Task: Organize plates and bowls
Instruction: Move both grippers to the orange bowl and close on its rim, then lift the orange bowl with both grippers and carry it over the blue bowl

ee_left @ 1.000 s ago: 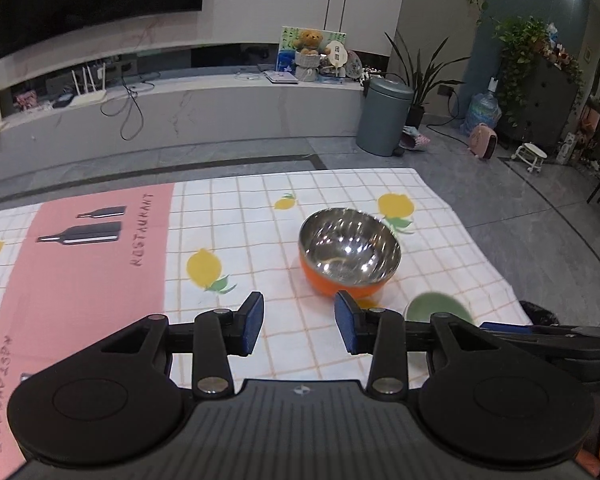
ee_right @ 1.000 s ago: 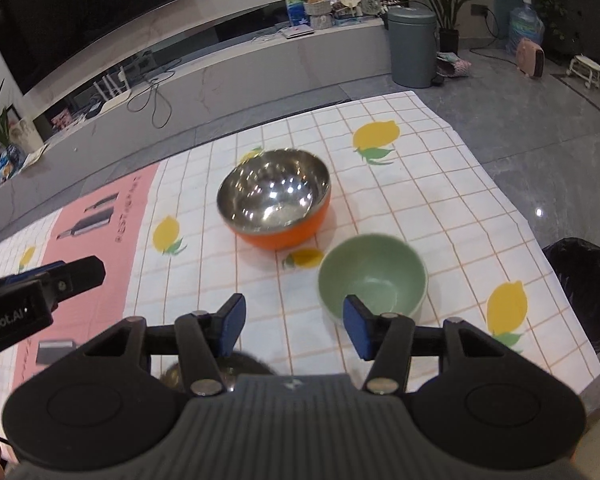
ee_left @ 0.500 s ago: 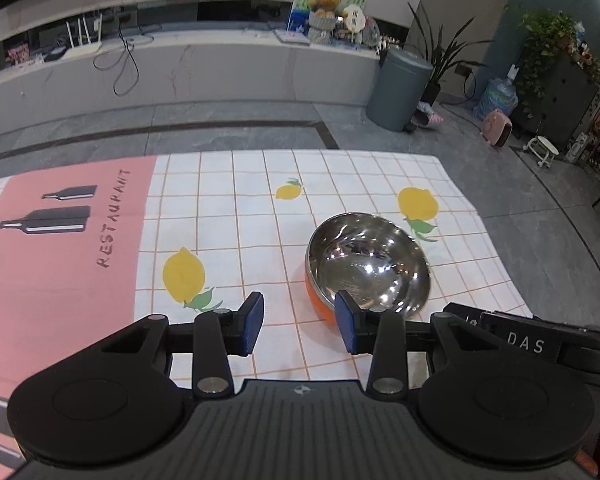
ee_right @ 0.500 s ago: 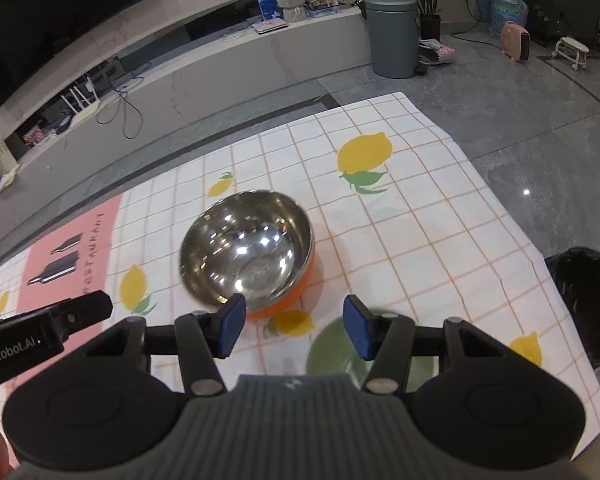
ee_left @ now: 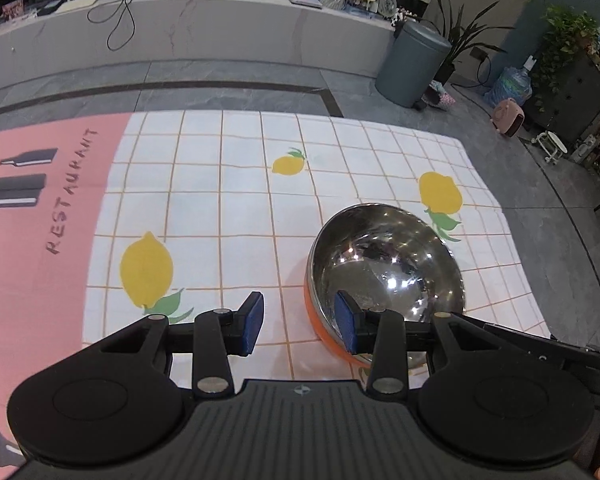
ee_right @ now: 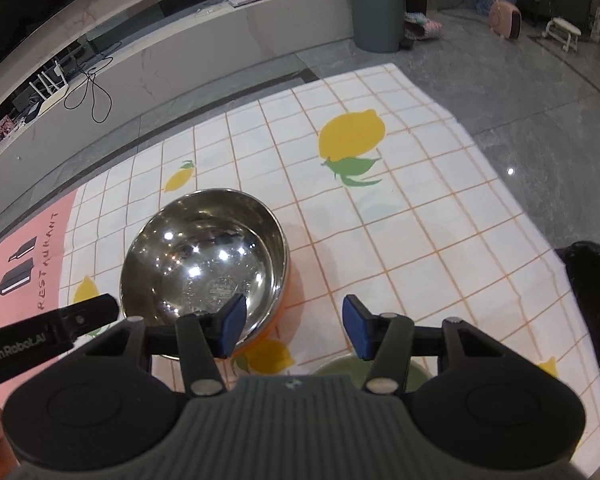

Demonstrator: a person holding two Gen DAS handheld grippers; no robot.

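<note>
Both tools have moved closer to the steel bowl than a second ago, and the green bowl has slid almost out of sight under the right tool.

From the left wrist view, the left tool (ee_left: 299, 324) has its two blue pads spread apart with nothing between them. The steel bowl (ee_left: 386, 270) sits on the cloth (ee_left: 240, 208) just ahead and to the right. It is shiny inside and orange outside. The right-hand pad (ee_left: 345, 322) shows in front of the bowl's near rim, but I cannot tell if it touches. The left-hand pad is over bare cloth, near a printed lemon. The pink part of the cloth with the word RESTAURANT is far to the left. A gray bin (ee_left: 414, 66) stands on the floor past the counter. The other tool's black arm (ee_left: 540, 354) pokes in at the right.

From the right wrist view, the right tool (ee_right: 294, 328) is also spread wide and holds nothing. The steel bowl (ee_right: 204, 264) is ahead and to the left, and the left-hand pad (ee_right: 232, 322) shows in front of its near rim. The green bowl (ee_right: 340, 366) peeks out just below the pads, mostly hidden by the tool. It sits close to the steel bowl, on its right. The left tool's black arm (ee_right: 48, 334) comes in from the left edge. The bin (ee_right: 376, 4) is far back on the floor.
</note>
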